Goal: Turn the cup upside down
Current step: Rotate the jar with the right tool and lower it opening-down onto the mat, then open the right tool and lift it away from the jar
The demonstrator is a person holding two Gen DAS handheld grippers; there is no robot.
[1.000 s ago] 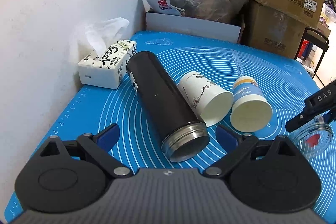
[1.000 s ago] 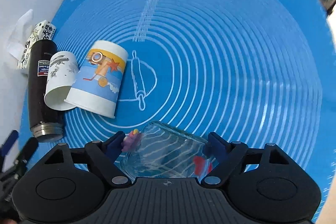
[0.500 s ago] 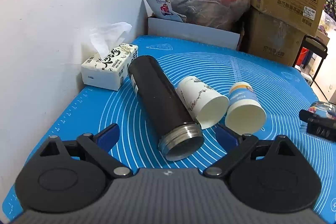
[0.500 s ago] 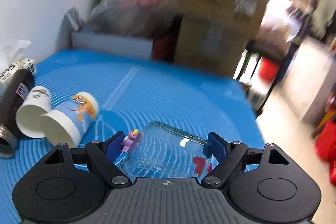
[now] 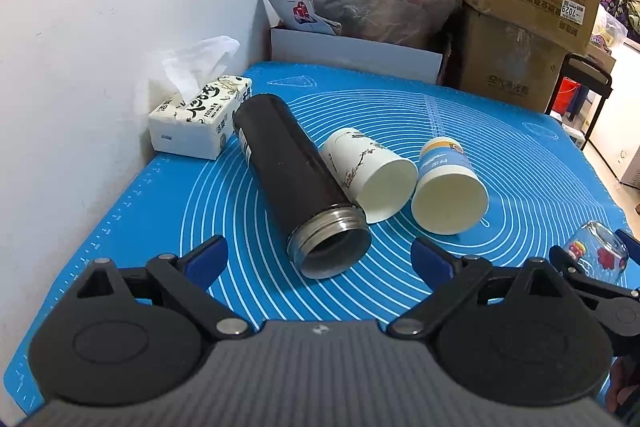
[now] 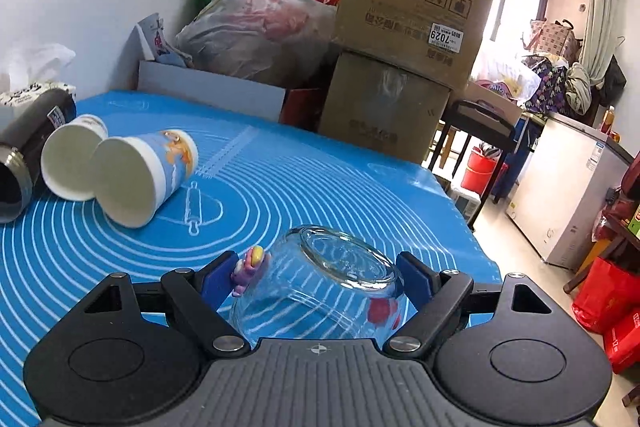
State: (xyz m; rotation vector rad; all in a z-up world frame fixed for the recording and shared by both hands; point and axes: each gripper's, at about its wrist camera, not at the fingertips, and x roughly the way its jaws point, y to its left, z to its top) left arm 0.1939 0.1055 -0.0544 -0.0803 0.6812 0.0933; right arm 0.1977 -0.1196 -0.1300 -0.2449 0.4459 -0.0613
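Note:
My right gripper is shut on a clear glass cup with red and purple decorations. The cup is upside down, its thick base up, low over the blue mat. It also shows in the left wrist view at the far right. My left gripper is open and empty, just in front of the mouth of a black thermos lying on its side.
A white paper cup and a blue-printed paper cup lie on their sides beside the thermos. A tissue box sits by the wall. Cardboard boxes and bags stand behind the table. The mat's right edge drops to the floor.
My right gripper has turned from looking down at the mat to looking level, rotating the glass cup to base-up. The left gripper has drawn back slightly.

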